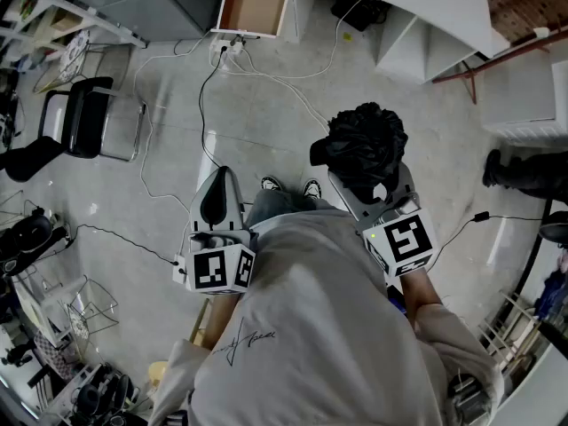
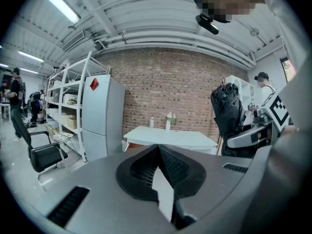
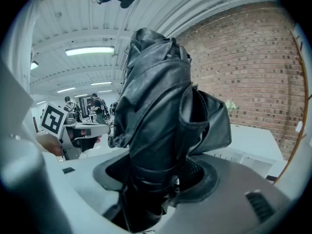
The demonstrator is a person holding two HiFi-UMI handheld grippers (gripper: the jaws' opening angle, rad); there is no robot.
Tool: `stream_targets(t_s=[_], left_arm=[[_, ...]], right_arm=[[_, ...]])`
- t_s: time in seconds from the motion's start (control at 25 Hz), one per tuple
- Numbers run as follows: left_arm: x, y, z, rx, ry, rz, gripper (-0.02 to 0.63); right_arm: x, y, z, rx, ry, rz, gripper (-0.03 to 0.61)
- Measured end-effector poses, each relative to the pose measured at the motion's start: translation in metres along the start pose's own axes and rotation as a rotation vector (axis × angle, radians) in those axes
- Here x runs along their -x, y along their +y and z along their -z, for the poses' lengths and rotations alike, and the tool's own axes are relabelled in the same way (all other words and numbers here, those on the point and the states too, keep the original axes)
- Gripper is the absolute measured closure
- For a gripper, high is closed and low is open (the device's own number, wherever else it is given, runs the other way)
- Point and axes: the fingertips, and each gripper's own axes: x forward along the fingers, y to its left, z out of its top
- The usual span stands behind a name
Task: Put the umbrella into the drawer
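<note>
- Grey polished floor (image 1: pixel 266 131) fills the head view, with white and black cables (image 1: pixel 202 87) trailing across it.
- A white desk (image 1: pixel 417 7) runs along the top edge. Its drawer (image 1: pixel 256 5) stands pulled out, showing a bare wood-coloured inside.
- A black chair (image 1: pixel 84 114) stands at the left, near wire racks and clutter.
- The gripper views show a brick wall (image 2: pixel 165 87), a pale fridge (image 2: pixel 100 118) and white shelves (image 2: pixel 63 106).
- The person stands over the floor in a light shirt (image 1: pixel 302 327), with shoe tips (image 1: pixel 271 183) just showing between the two grippers.
- The right gripper (image 1: pixel 368 185) is clamped on the umbrella (image 1: pixel 364 145). Its black pads press on the lower part of the bundle from both sides.
- The umbrella is black and folded. Its crumpled fabric rises out of the jaws and hides their tips in the head view.
- The umbrella is held in the air over the floor, well apart from the drawer, which lies ahead and to the left.
- The left gripper (image 1: pixel 220 177) is closed and empty. Its jaw tips meet, with nothing between the pads.
- The left gripper hangs beside the right one, apart from the umbrella.
</note>
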Motion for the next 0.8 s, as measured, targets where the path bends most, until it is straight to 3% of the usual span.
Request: stream_targets(t_s=[0.36, 0.8], left_arm=[[0.017, -0.010, 0.002, 0.046, -0.034, -0.023, 0.604], [0.021, 0.021, 0.005, 0.074, -0.009, -0.081, 0.604]], right_arm=[[0.014, 0.004, -0.002, 0.034, -0.025, -0.011, 0.311], [-0.018, 0.020, -0.013, -0.005, -0.027, -0.103, 0.305]])
